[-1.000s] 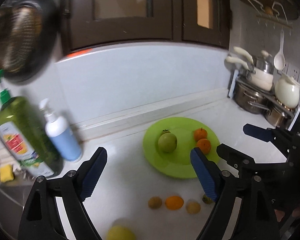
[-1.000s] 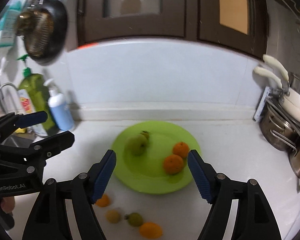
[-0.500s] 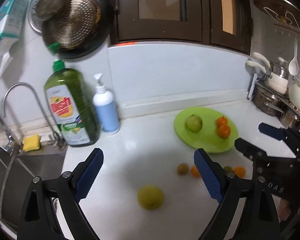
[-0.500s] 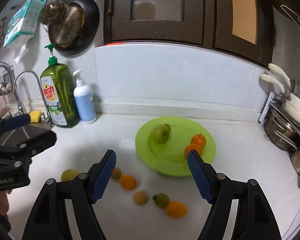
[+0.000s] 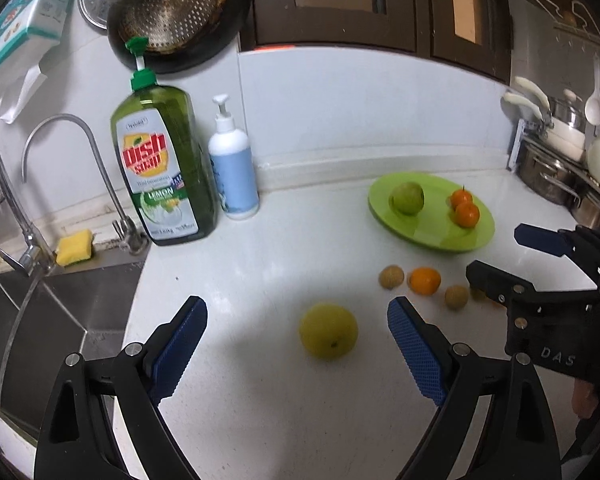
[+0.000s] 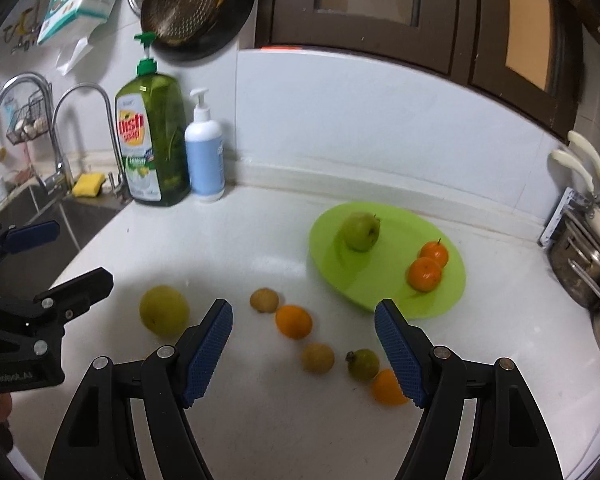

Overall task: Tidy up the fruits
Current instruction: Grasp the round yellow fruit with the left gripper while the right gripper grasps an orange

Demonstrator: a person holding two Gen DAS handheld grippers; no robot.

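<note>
A green plate [image 5: 432, 236] [image 6: 380, 280] holds a green apple [image 5: 407, 199] [image 6: 360, 231] and two tangerines [image 5: 465, 214] [image 6: 425, 274]. Loose fruit lies on the white counter in front of it. A big yellow fruit [image 5: 328, 336] [image 6: 164, 311] lies just ahead of my left gripper [image 5: 296, 308] [image 6: 82, 254], which is open and touches nothing. My right gripper [image 6: 303, 310] [image 5: 496, 254] is open above an orange [image 6: 294, 322] [image 5: 425, 280], two brown fruits [image 6: 264, 300] [image 6: 318, 357], a small green fruit [image 6: 363, 364] and another orange [image 6: 386, 388].
A green dish-soap bottle [image 5: 162, 168] and a white pump bottle [image 5: 234, 172] stand against the back wall. Left of them are a sink [image 5: 52, 312], a faucet [image 5: 72, 140] and a yellow sponge [image 5: 75, 246]. Steel pots [image 5: 556, 176] crowd the right end of the counter.
Both grippers swung left and sank toward the counter. The plate slid right in both views, and the sink and the loose fruit came into fuller view. The yellow fruit now lies between the left fingers' line.
</note>
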